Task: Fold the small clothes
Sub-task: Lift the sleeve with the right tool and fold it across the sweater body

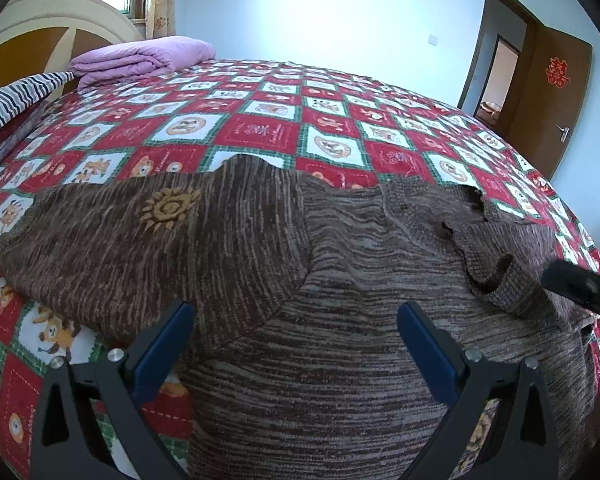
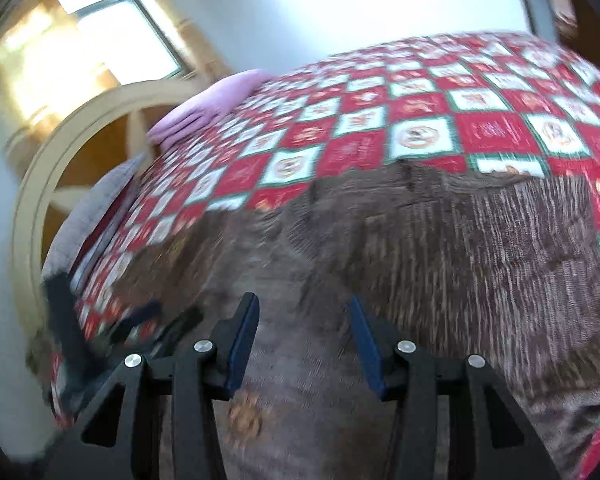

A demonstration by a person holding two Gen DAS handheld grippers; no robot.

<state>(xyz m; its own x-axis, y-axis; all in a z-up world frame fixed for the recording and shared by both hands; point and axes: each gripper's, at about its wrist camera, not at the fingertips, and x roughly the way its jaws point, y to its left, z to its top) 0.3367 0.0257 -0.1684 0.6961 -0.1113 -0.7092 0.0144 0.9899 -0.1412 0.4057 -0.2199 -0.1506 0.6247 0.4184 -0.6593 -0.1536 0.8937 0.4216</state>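
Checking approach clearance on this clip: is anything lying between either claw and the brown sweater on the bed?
Nothing visible does. The left claw is open directly over the brown sweater, and the right claw is open over it too. The purple blanket lies far off near the headboard. The right view is motion-blurred.

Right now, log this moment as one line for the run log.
task: fold small clothes | brown sweater spread on checkered bedspread | left tongs open above sweater | right tongs open above sweater, view blurred | nothing gripped

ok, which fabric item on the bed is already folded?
The lilac blanket by the headboard, stacked in neat layers. The brown sweater lies spread out; the striped pillow isn't folded.
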